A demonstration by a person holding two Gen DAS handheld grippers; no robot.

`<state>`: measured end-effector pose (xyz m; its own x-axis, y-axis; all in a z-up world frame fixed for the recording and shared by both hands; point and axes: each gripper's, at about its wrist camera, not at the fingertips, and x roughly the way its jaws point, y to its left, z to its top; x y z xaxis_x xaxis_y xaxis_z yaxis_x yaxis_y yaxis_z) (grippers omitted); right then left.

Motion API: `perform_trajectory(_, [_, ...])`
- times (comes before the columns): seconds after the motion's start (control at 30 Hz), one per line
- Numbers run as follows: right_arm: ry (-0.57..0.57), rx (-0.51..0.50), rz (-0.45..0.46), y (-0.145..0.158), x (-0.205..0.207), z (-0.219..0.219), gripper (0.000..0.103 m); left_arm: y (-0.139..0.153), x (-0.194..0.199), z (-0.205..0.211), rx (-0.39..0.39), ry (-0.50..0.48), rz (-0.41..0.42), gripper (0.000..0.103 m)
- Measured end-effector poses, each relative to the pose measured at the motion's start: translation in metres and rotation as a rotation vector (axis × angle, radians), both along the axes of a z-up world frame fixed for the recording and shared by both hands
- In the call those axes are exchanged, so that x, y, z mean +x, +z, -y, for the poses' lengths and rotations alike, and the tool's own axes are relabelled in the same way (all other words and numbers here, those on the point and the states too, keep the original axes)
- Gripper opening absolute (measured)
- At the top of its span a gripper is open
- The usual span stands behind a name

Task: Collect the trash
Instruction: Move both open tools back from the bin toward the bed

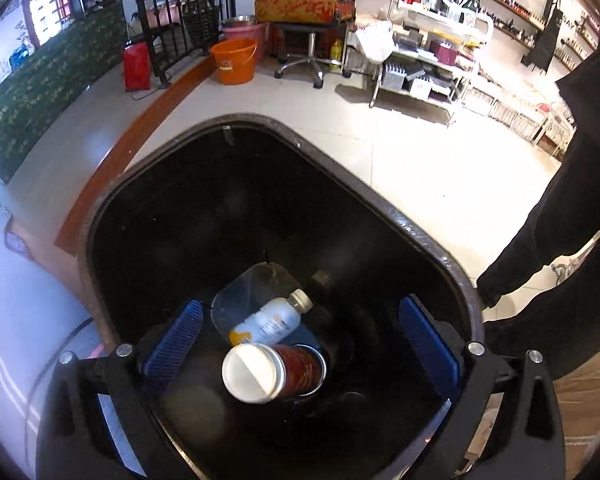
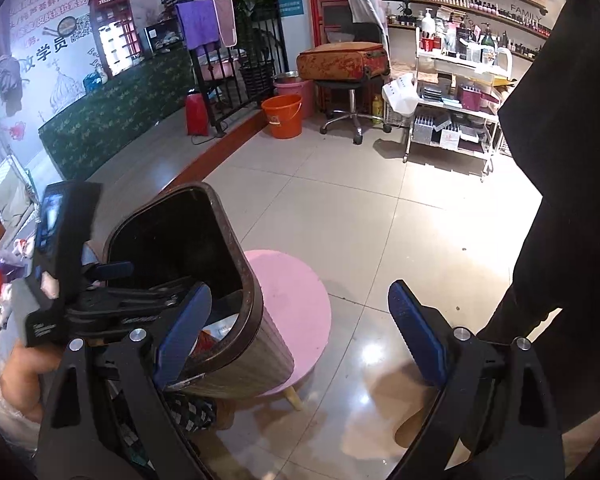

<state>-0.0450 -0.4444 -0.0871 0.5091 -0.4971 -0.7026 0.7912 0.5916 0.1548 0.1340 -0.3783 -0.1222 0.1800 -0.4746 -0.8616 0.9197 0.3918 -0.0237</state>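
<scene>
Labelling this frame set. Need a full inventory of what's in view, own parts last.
trash bin: 1, dark, on the pink stool
pink stool: 1, pink, on the tiled floor
can: 1, red with white lid, inside the bin
bottle: 1, white, inside the bin
orange bucket: 1, far floor
suitcase: 1, red-orange, on a swivel stool
left hand-held gripper: 1, blue pads, open over the bin
right hand-held gripper: 1, open, empty

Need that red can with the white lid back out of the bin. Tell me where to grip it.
Come straight down from above and close across the red can's cylindrical body behind its white lid. It lies on its side, resting on the pale bottle.
</scene>
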Motion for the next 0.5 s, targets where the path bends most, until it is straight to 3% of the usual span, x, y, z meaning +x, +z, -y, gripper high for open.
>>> perform_trajectory(0.2, [-0.004,-0.016,0.004,0.005,0.003,-0.001,0.090,0.024,-0.011,-0.024,-0.075,0.011,0.022,0.097])
perform_trajectory(0.5, [0.062,-0.039,0.045,0.017,0.021,-0.019,0.092,0.060,-0.027,-0.083,-0.169,0.067,0.123,0.097])
